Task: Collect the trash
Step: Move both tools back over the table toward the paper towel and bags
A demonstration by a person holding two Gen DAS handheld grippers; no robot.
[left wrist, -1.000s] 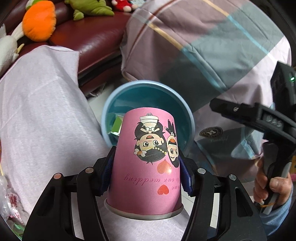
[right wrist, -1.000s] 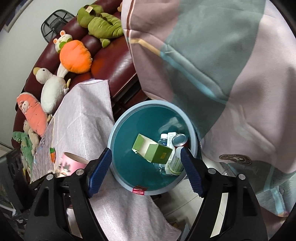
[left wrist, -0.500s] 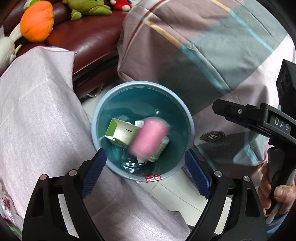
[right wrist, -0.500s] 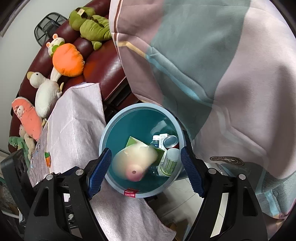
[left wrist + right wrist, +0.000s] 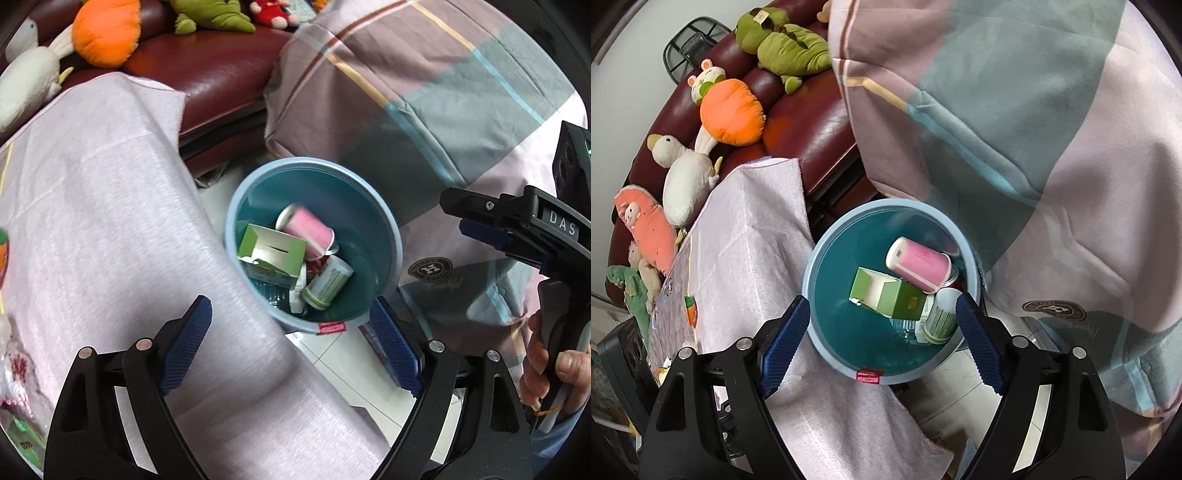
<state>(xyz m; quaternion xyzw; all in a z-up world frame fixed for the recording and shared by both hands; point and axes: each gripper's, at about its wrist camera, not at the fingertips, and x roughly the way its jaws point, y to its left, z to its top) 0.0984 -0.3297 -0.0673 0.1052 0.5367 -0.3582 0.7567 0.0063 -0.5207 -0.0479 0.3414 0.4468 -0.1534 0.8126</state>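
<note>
Since a second ago the pink paper cup [image 5: 308, 229] has left your left gripper [image 5: 291, 343] and now lies on its side inside the blue bin [image 5: 397, 254], and that gripper's jaws have swung wide apart with nothing between them.

Biggest in view is the plaid quilt [image 5: 424, 92], draped to the right of the bin and hanging close over its far rim. Next comes the pale lilac tablecloth [image 5: 110, 221], whose edge falls just beside the bin's left side, and behind it the dark red sofa [image 5: 221, 74] carrying an orange carrot plush [image 5: 733, 112], a white duck plush [image 5: 687, 181] and a green plush [image 5: 786, 44].

The bin stands on the tiled floor [image 5: 332, 354] between cloth and quilt, a small red label [image 5: 868, 376] on its near rim. Inside, the cup rests across the top of the heap, touching a green carton [image 5: 886, 297] with its flap open; beside them lies a green-and-white bottle [image 5: 940, 319] (what sits under these is too jumbled to name).

Your right gripper [image 5: 882, 343] hovers above the bin, its jaws opening with nothing caught between them; from the left wrist view it shows at the right edge, with your hand [image 5: 554, 369] wrapped round its handle.
</note>
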